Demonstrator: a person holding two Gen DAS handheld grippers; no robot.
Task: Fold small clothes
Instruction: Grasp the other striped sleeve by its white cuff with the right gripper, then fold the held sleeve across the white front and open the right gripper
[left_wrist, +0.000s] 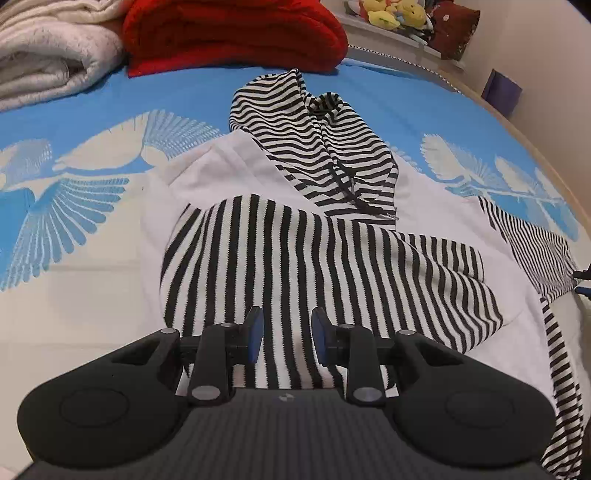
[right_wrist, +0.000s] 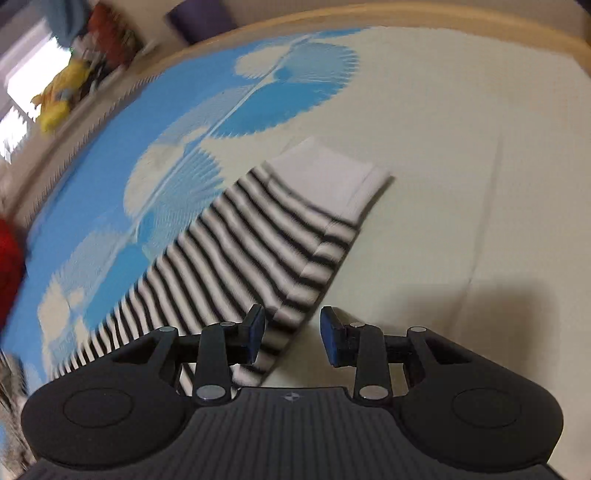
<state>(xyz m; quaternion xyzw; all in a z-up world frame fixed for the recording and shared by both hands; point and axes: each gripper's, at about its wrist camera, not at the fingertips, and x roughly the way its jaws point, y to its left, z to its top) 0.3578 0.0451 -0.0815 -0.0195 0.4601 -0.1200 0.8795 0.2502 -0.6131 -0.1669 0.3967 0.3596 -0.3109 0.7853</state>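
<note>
A black-and-white striped hoodie with a white body (left_wrist: 236, 177) lies on the bed. Its hood (left_wrist: 314, 144) points to the far side, and one striped sleeve (left_wrist: 314, 266) is folded across the body. My left gripper (left_wrist: 287, 334) is open just above that sleeve, with nothing between its fingers. In the right wrist view the other striped sleeve (right_wrist: 258, 243) stretches out flat, ending in a white cuff (right_wrist: 328, 177). My right gripper (right_wrist: 292, 334) is open over the sleeve's near edge, holding nothing. That view is blurred.
The bedspread (left_wrist: 74, 229) is cream with blue bird and fan prints. A red blanket (left_wrist: 236, 33) and a folded white blanket (left_wrist: 48, 51) sit at the far side. Plush toys (left_wrist: 391, 13) rest on a shelf beyond. The bed's wooden edge (right_wrist: 406, 18) curves around.
</note>
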